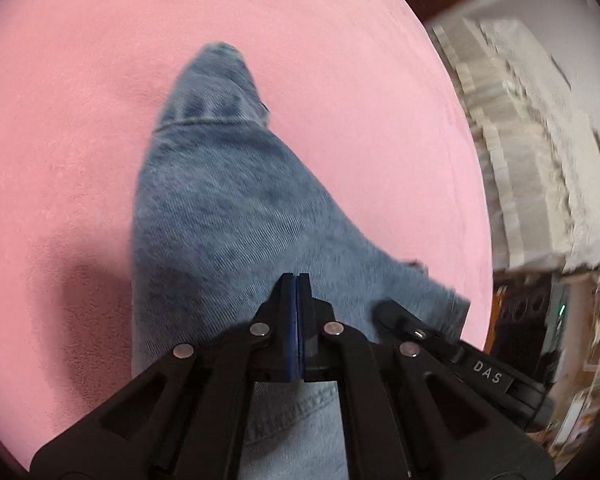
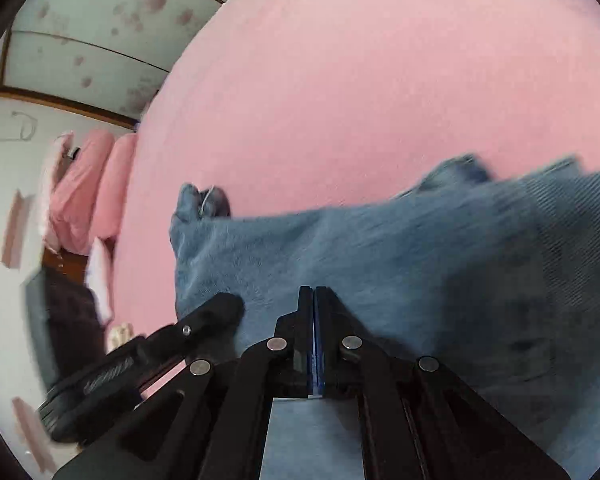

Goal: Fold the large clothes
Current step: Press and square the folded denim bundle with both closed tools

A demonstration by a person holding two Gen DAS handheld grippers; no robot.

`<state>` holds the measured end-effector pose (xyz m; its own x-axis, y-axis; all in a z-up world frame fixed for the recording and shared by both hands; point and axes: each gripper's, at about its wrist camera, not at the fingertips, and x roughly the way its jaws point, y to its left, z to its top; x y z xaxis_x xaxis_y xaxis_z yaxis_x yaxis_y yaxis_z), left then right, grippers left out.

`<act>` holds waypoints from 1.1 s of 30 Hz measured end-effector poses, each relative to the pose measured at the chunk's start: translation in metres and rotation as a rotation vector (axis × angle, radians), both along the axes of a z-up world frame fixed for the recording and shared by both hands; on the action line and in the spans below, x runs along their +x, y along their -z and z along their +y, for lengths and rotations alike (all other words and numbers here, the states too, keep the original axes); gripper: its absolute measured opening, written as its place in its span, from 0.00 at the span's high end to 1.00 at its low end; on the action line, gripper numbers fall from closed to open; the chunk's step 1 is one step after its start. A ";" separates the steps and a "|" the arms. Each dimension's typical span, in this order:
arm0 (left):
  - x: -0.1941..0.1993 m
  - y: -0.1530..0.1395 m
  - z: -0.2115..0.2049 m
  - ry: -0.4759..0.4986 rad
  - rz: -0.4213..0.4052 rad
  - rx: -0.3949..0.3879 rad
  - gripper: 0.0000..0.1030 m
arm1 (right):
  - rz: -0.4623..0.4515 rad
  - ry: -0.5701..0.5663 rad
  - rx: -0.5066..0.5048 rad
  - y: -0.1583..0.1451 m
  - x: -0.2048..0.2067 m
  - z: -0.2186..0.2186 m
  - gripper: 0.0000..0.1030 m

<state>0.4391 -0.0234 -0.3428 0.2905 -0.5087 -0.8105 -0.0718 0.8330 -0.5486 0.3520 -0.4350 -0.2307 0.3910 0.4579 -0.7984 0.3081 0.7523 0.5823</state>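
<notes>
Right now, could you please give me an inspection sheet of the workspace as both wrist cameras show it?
Surface: pink bedsheet, smooth, bare around the garment.
Job's things: blue jeans, spread across the sheet; one end tapers away in the left view.
Clutter: nothing seen on the sheet.
Grippers: left gripper and right gripper both shut, over the denim; whether fabric is pinched cannot be told.
Cables: nothing seen.
Surroundings: pale quilted bedding beside the bed; pink pillows; spotted wall panels. Both views are motion-blurred.

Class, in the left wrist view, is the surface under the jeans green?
No, the jeans lie on a pink surface that fills most of that view.
</notes>
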 end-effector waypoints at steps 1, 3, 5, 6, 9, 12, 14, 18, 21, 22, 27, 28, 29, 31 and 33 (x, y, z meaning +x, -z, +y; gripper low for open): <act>0.000 -0.003 0.004 -0.022 -0.025 0.011 1.00 | -0.009 0.000 -0.018 -0.002 -0.001 -0.010 1.00; 0.003 -0.005 0.011 -0.043 -0.067 0.033 1.00 | -0.039 -0.016 -0.020 -0.008 -0.014 -0.031 1.00; 0.007 -0.007 0.017 -0.048 -0.094 0.064 1.00 | -0.038 0.007 -0.071 -0.011 -0.023 -0.048 1.00; 0.008 -0.009 0.019 -0.029 -0.098 0.076 1.00 | -0.045 0.017 -0.049 -0.013 -0.030 -0.055 1.00; 0.004 -0.016 0.022 -0.036 -0.093 0.076 0.99 | -0.018 0.072 -0.148 -0.017 -0.051 -0.067 1.00; -0.005 -0.020 0.034 -0.074 -0.062 0.017 1.00 | 0.008 0.121 -0.116 -0.014 -0.071 -0.062 1.00; -0.018 -0.022 0.038 -0.095 -0.041 -0.023 1.00 | 0.033 0.097 -0.168 -0.013 -0.089 -0.049 1.00; -0.060 -0.014 0.026 -0.072 0.006 0.021 1.00 | 0.050 0.048 -0.217 -0.016 -0.118 -0.027 1.00; -0.093 -0.021 0.023 -0.083 0.019 0.035 1.00 | 0.098 0.037 -0.194 -0.015 -0.152 -0.014 1.00; -0.102 -0.021 0.019 -0.096 0.042 0.029 1.00 | 0.120 0.036 -0.182 -0.010 -0.162 -0.008 1.00; -0.156 -0.022 -0.001 -0.064 0.099 0.111 1.00 | 0.156 0.011 -0.172 0.004 -0.204 0.029 1.00; -0.164 -0.026 -0.010 -0.061 0.080 0.145 1.00 | 0.170 0.007 -0.164 0.004 -0.209 0.036 1.00; -0.173 -0.033 -0.015 -0.064 0.056 0.200 1.00 | 0.187 0.001 -0.162 0.006 -0.215 0.038 1.00; -0.187 -0.042 -0.027 -0.058 0.072 0.295 1.00 | 0.204 -0.020 -0.191 0.004 -0.228 0.051 0.98; -0.197 -0.047 -0.041 -0.032 0.101 0.393 1.00 | 0.192 -0.054 -0.226 0.002 -0.229 0.072 0.97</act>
<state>0.2423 -0.0646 -0.2961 0.2104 -0.1463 -0.9666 -0.1384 0.9743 -0.1776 0.1232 -0.3635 -0.2322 0.2027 0.2763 -0.9394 0.3527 0.8744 0.3333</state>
